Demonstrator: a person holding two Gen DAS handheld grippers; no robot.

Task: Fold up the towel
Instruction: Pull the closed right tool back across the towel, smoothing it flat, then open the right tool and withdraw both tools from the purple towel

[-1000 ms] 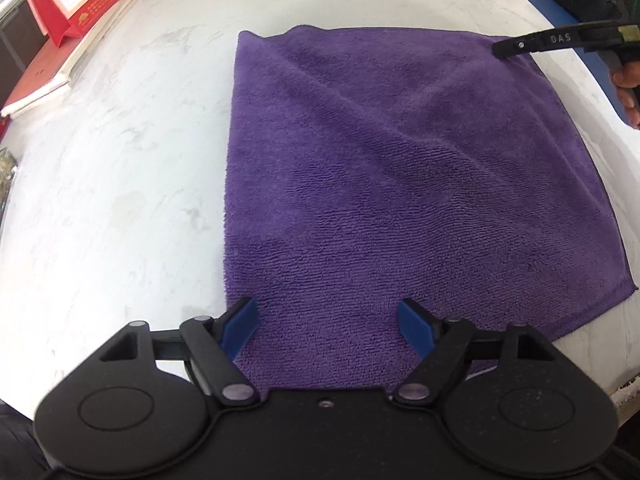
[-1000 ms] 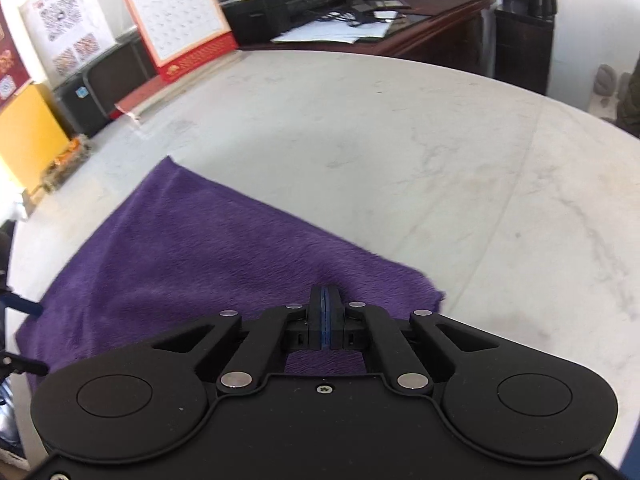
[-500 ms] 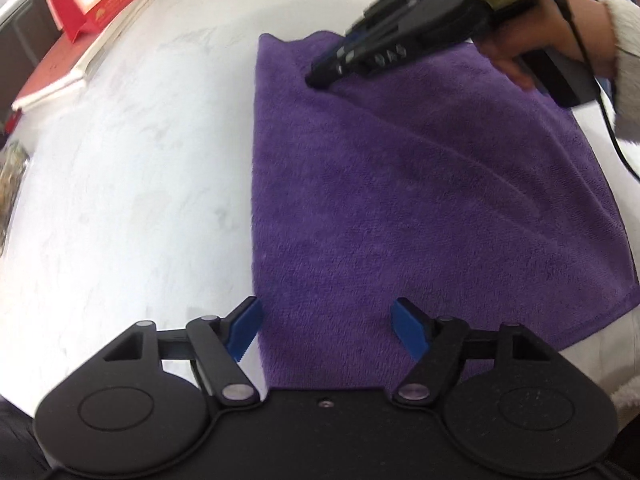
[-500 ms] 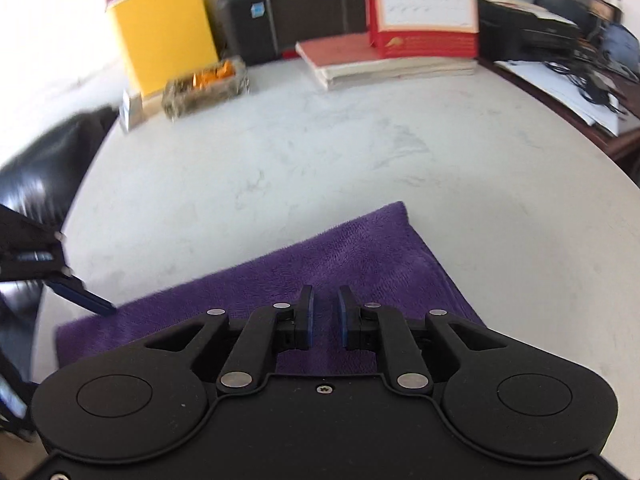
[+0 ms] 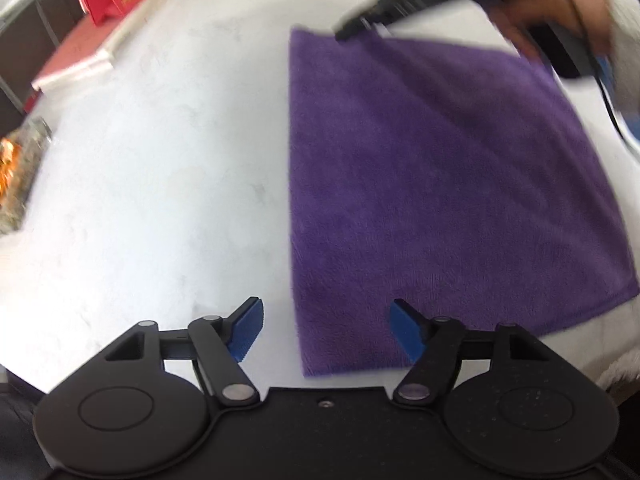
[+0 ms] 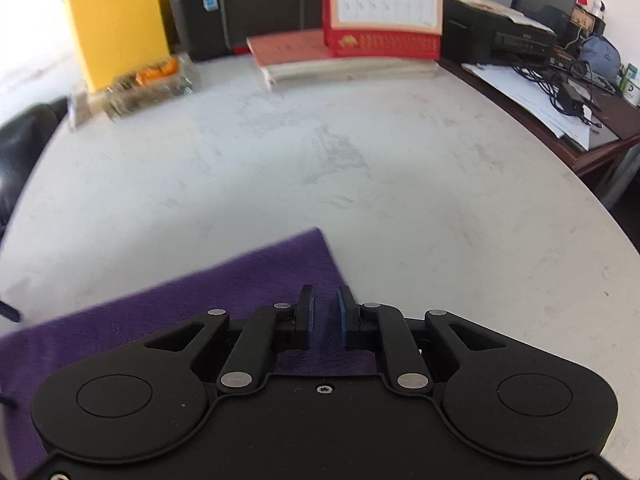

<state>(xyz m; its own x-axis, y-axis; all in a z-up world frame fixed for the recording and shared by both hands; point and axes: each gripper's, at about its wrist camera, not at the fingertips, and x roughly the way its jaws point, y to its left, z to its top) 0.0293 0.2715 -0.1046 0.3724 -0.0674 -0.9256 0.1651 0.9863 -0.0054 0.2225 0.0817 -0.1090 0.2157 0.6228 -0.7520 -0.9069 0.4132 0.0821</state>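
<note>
A purple towel (image 5: 440, 180) lies flat on the white marbled table (image 5: 160, 180). My left gripper (image 5: 325, 312) is open wide just above the table, and the towel's near left corner sits between its blue fingers. In the left wrist view my right gripper (image 5: 348, 32), held by a hand (image 5: 560, 4), has its tip at the towel's far left corner. Seen from its own camera, the right gripper (image 6: 324, 308) hovers over that corner of the towel (image 6: 180, 312), its blue pads (image 6: 306, 316) a narrow gap apart with nothing clamped between them.
A red desk calendar (image 6: 384, 8) stands on stacked books (image 6: 320, 56) at the table's far edge. Left of them are a yellow box (image 6: 116, 20) and a clear tray of orange snacks (image 6: 148, 84). A printer (image 6: 496, 36) and cables crowd the side desk.
The right gripper swept from the towel's right side to its far left corner and went from shut to slightly open. The left gripper shifted left, so the near left corner now lies between its fingers.
</note>
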